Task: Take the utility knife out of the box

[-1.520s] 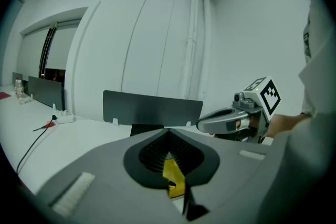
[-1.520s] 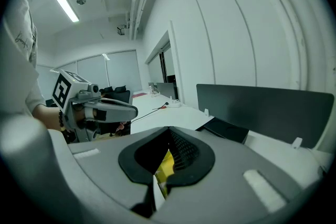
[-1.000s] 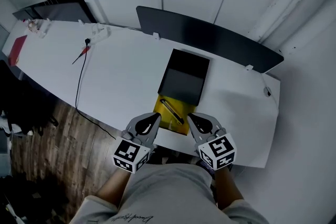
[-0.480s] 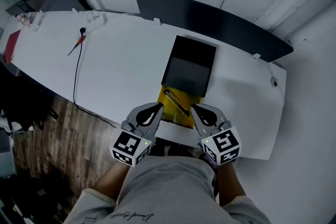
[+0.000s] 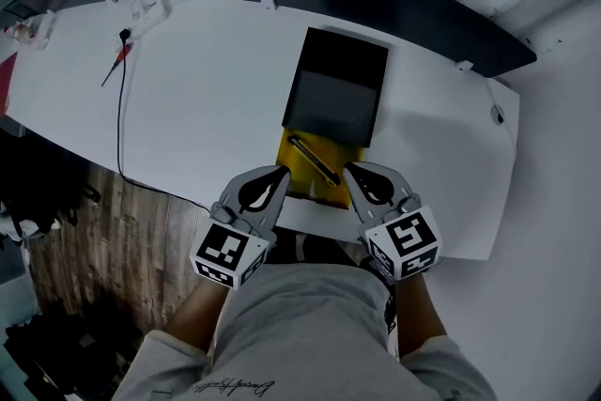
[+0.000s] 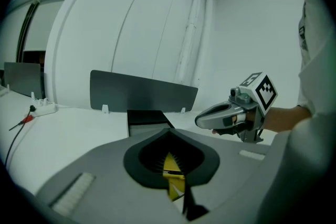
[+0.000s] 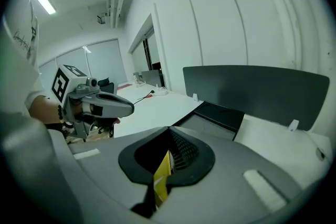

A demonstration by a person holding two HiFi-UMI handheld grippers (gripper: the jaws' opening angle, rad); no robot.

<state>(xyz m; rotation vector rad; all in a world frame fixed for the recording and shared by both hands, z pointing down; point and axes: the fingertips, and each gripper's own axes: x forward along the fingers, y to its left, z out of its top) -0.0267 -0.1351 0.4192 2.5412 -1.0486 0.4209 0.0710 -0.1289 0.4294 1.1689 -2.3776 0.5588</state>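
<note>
Left hand-held gripper (image 5: 279, 174) and right hand-held gripper (image 5: 349, 172) are held low at the near edge of the tabletop (image 5: 207, 99). One is placed on each side of the box's drawn-out end, with the tips pointed forward and somewhat downward. Each pair of jaws is seen closed together in its own gripper view, with nothing clamped. The yellow glimpsed through the cut-out behind each set of tips is the tray lying beyond, not a thing being gripped.

The box is made up of a black sleeve (image 5: 336, 94) and a yellow inner tray (image 5: 295, 185). The tray is drawn out toward the person, so its near part is uncovered while its far part is tucked under the sleeve. The utility knife (image 5: 314, 161) is laid diagonally on the exposed yellow surface, between the two grippers and apart from both. That placement is judged to be what makes the knife reachable from above without the sleeve being touched.

The symmetrical flanking pose is read as a ready position: neither side is committed, and either tool could be brought over the knife. Because the jaws are closed, they would have to be opened before any grasp. From the diagonal lie of the knife, a turned wrist is judged likely to be needed, so that the pads meet its long sides rather than its ends. Extraction is judged not yet begun.
</note>
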